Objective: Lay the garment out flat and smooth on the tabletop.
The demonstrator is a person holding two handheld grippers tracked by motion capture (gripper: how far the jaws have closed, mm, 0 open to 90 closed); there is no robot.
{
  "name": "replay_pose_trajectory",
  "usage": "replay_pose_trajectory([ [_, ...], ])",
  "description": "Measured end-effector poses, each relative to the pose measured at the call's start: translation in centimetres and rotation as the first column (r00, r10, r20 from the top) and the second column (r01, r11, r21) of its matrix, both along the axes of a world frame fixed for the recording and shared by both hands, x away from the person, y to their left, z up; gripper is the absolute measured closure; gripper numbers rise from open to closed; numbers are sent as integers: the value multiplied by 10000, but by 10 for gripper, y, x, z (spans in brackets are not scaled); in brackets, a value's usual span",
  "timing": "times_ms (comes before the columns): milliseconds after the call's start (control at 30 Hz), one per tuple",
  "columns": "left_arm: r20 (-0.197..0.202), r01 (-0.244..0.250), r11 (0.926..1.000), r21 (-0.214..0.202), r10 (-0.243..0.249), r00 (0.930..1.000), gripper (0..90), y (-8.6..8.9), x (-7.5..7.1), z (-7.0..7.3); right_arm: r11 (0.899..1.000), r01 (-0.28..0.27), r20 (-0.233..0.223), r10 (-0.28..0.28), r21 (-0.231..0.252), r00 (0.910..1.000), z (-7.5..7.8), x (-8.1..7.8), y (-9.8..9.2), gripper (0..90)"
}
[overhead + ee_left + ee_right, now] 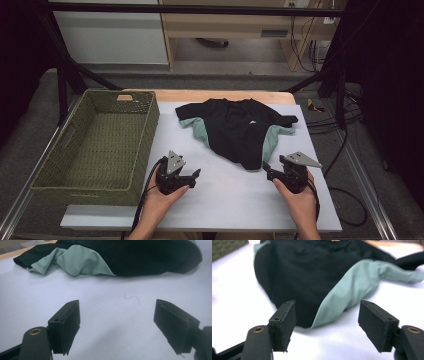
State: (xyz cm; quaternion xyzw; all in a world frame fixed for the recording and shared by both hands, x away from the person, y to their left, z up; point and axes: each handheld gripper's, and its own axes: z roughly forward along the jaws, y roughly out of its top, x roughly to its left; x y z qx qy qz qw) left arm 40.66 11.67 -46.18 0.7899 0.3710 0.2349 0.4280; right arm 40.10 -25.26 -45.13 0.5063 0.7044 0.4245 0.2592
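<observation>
Black-and-green crumpled fabric garment (pixel 237 131) lies far of both grippers (left gripper (pixel 196 176), right gripper (pixel 268 171)), jaws spread, empty.

Bare mat (pixel 230 195) ahead of both grippers; basket (pixel 100 145) walls left (apparently empty); shirt (pixel 237 130) beyond.

The pale green garment (pixel 199 128) lies mostly hidden under the crumpled black shirt (pixel 237 131); only its edges poke out at either side, so its shape cannot be told. A small white mark (pixel 253 122) on the black shirt is too small to read. In the right gripper view the shirt's top is cut off by the upper edge and a sleeve is blurred. The woven olive-green basket (pixel 227 246) shows there as a mere corner.
</observation>
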Motion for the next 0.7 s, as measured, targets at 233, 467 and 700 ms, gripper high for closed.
replay_pose_trajectory([
  [233, -94, -191, 9995, -239, 189, 9998, 195, 13, -9, -2, 9972, -511, -555, 481, -544, 9973, -17, 3, 14, 377],
  [467, -39, -303, 9986, -438, 302, 9995, 198, 19, -14, 1, 9946, -737, -1062, 657, -735, 9922, -28, 9, 18, 446],
  [700, -216, -259, 9990, -372, 251, 9995, 185, 20, -15, -7, 9910, -831, -1331, 688, -1053, 9887, -32, 17, 29, 446],
])
